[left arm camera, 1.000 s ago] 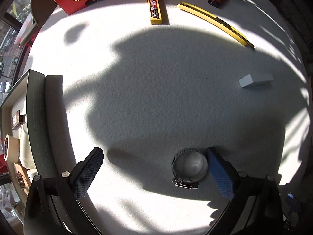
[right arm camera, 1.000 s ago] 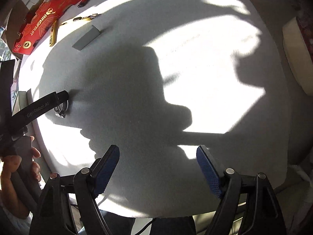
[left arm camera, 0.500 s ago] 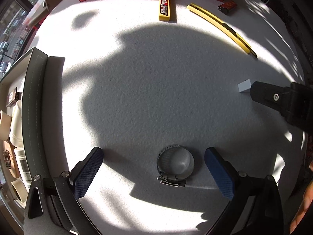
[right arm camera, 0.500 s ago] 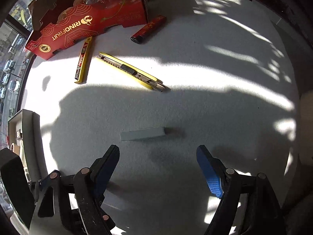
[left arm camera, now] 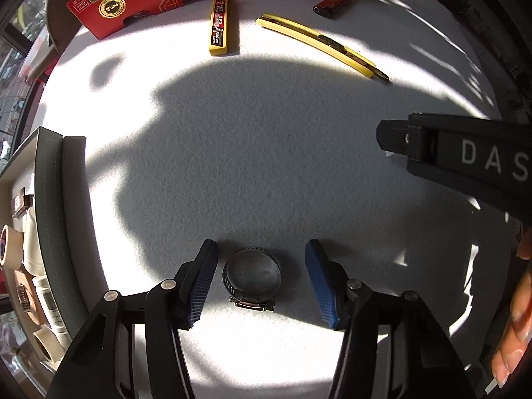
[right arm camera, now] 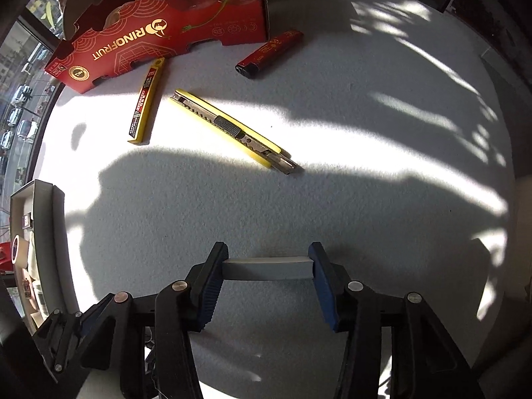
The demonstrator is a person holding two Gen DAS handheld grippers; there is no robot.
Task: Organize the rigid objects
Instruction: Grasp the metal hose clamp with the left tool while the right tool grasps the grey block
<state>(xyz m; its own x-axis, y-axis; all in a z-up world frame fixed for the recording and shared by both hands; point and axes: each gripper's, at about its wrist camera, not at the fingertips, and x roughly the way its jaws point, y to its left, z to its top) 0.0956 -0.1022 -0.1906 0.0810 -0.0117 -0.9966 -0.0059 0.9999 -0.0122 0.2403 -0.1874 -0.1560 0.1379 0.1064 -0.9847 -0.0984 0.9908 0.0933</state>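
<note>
Two grippers point down at a white table (right arm camera: 382, 139) with small things on it.
A red box (right arm camera: 159, 30) sits at the far edge, near a yellow knife (right arm camera: 232, 129), a blade case (right arm camera: 144, 103) and a lighter (right arm camera: 269, 54). The right gripper (right arm camera: 267, 267) is closing, its pads touching both ends of a grey block (right arm camera: 266, 268). The left gripper (left arm camera: 261, 277) is closing around a metal clamp (left arm camera: 251, 274), pads not touching yet.
</note>
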